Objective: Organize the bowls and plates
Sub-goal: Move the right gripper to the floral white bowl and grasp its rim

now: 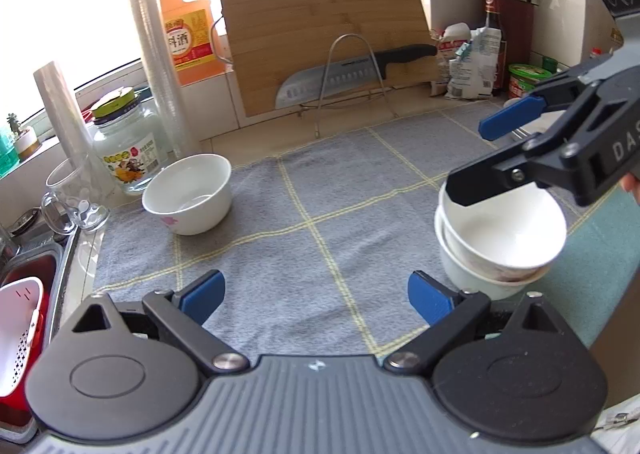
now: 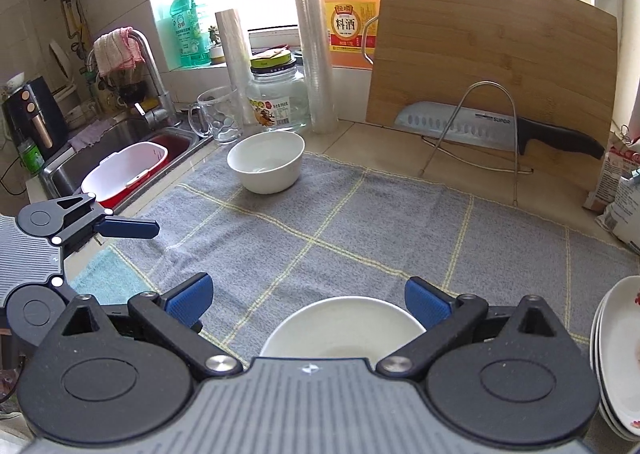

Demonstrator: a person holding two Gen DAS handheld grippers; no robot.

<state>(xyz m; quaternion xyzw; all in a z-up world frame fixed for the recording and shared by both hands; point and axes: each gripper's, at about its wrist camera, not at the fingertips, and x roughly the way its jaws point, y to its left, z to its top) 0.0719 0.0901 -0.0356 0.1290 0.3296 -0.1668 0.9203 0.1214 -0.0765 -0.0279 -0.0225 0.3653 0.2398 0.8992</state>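
On the grey checked towel [image 1: 320, 190] covering the counter, two white bowls sat nested [image 1: 496, 250] at the right, likely so they take less room. Right hand-held gripper [image 1: 472, 162] hovered over their rim, jaws spread wide, holding nothing. Left hand-held gripper [image 1: 316, 294] also open and empty. Lone bowl [image 1: 188, 194] stood well apart near the jar [image 1: 128, 146], unstacked. Plates [image 2: 616, 354] at the edge, count unclear.

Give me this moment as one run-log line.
left gripper: open, empty | right gripper: open, above stacked bowls | lone bowl: apart, on mat
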